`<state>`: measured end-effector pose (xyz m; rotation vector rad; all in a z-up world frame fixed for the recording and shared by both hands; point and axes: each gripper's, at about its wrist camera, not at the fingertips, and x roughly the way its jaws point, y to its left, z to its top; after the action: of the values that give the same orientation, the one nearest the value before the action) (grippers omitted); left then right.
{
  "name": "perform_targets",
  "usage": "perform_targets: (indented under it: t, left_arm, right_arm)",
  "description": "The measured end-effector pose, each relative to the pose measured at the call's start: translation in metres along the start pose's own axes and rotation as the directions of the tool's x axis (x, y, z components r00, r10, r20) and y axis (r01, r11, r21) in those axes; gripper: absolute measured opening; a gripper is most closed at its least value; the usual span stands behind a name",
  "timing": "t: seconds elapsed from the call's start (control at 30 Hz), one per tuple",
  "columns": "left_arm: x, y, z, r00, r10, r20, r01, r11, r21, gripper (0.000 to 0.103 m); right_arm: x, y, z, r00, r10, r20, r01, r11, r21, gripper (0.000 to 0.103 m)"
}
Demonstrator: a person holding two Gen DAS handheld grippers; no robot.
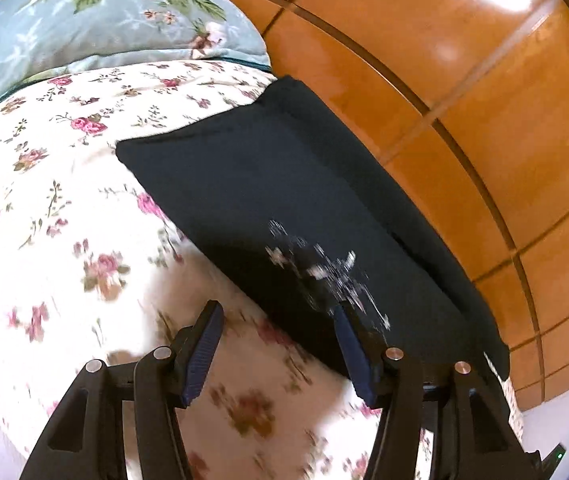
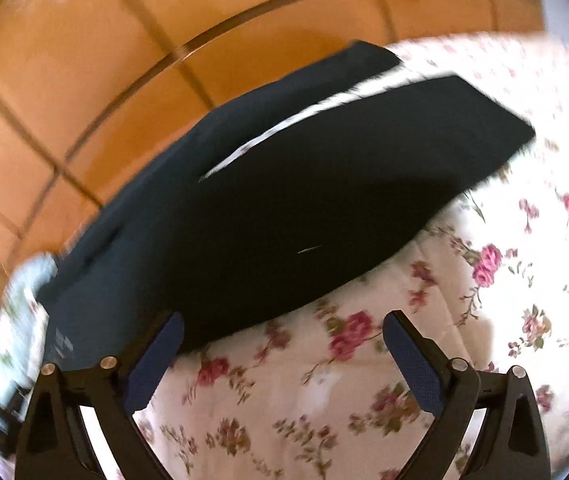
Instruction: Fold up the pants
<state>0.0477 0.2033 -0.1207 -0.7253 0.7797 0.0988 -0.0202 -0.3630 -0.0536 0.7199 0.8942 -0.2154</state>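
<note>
Dark navy pants (image 1: 284,200) lie folded into a long flat strip on the floral bedspread (image 1: 52,200), along the bed's edge by the wooden wall. A white glittery print (image 1: 324,268) shows near their close end. My left gripper (image 1: 278,322) is open and empty, its right finger over the pants' near edge. In the right wrist view the pants (image 2: 284,200) show a white stripe (image 2: 284,128) between the layers. My right gripper (image 2: 284,334) is open and empty, just in front of the pants' near edge.
A light blue floral pillow (image 1: 104,20) lies at the head of the bed. Glossy orange wooden panels (image 1: 464,80) run along the far side of the bed, also in the right wrist view (image 2: 84,80). The bedspread (image 2: 484,280) extends around the pants.
</note>
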Motion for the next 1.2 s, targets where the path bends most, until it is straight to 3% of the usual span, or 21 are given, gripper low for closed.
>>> perform_targets:
  t: [0.13,0.3,0.47,0.57,0.7,0.83,0.93,1.03,1.2]
  left_arm:
    - [0.007,0.009,0.010,0.999,-0.038,0.029,0.038,0.999,0.004,0.055]
    - [0.019,0.016,0.023,0.994,-0.098,0.049,0.100,0.995,-0.021,0.053]
    - [0.032,0.021,0.027,0.996,-0.078,0.050,0.079,0.997,-0.016,0.033]
    - [0.038,0.019,0.028,0.997,-0.051,0.061,0.050,0.999,0.017,0.031]
    - [0.041,0.016,0.027,0.996,-0.056,0.075,0.056,0.998,0.005,0.031]
    - [0.046,0.017,0.032,0.995,-0.071,0.067,0.072,0.997,-0.005,0.031]
    - [0.045,0.021,0.030,0.995,-0.067,0.068,0.068,0.997,-0.018,0.022]
    - [0.041,0.028,0.028,0.994,-0.083,0.066,0.086,0.996,-0.039,0.016]
    - [0.031,0.025,0.023,0.997,-0.069,0.045,0.070,0.997,-0.017,0.007]
  right_arm:
    - [0.001,-0.039,0.011,0.992,0.114,0.058,-0.121,0.980,0.155,0.095]
    - [0.003,-0.061,0.026,0.973,0.177,0.151,-0.206,0.957,0.205,0.085]
    - [0.013,-0.075,0.039,0.972,0.146,0.183,-0.177,0.970,0.168,0.059]
    - [0.020,-0.074,0.043,0.973,0.127,0.191,-0.162,0.970,0.180,0.047]
    - [0.030,-0.082,0.051,0.966,0.130,0.224,-0.177,0.963,0.202,0.037]
    - [0.034,-0.079,0.056,0.966,0.124,0.228,-0.169,0.968,0.186,0.036]
    - [0.037,-0.076,0.058,0.965,0.125,0.232,-0.170,0.967,0.187,0.035]
    - [0.036,-0.084,0.054,0.969,0.086,0.233,-0.139,0.965,0.222,0.015]
    - [0.034,-0.082,0.053,0.968,0.075,0.238,-0.128,0.967,0.219,0.011]
